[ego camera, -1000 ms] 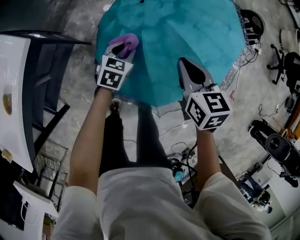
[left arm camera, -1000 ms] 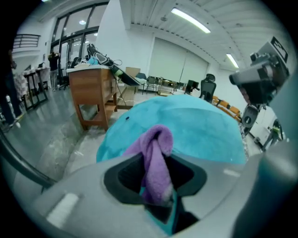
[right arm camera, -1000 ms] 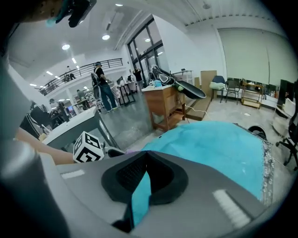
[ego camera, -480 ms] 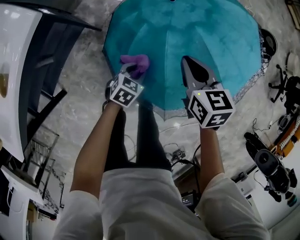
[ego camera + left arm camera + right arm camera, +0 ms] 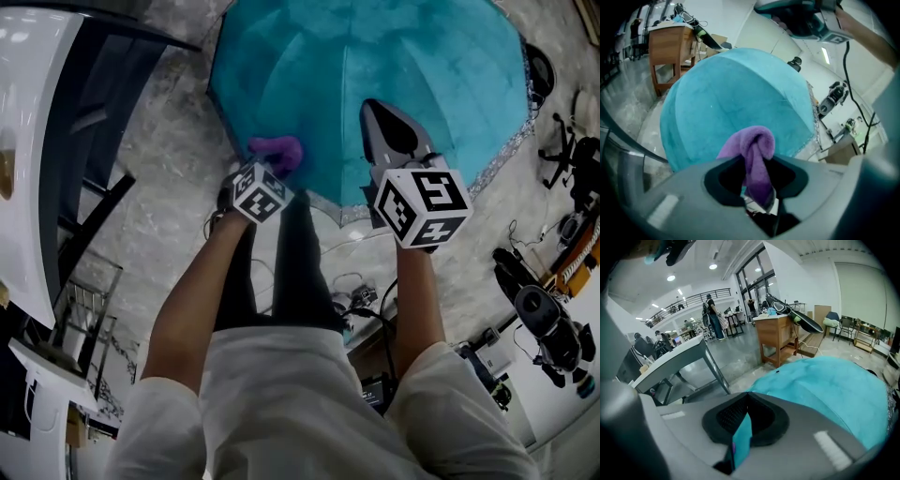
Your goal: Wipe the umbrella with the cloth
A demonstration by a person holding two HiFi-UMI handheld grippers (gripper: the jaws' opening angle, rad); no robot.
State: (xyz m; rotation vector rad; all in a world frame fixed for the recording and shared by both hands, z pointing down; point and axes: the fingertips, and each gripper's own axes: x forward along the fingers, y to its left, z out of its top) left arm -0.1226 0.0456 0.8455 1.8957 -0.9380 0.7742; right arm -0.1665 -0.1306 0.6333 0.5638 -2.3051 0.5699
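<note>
The open teal umbrella (image 5: 375,84) rests canopy-up on the floor, spreading away from the 2 hand-held grippers, its crown on the far side of its near rim. The right hand-held gripper (image 5: 382,127) is clamped on a fold of canopy at that near rim. The left hand-held gripper (image 5: 267,171), at the rim's left corner, is closed tight on the purple cloth (image 5: 277,150), so the next stroke likely runs toward the crown.

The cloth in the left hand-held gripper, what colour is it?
Purple. The cloth shows best in the left gripper view.
</note>
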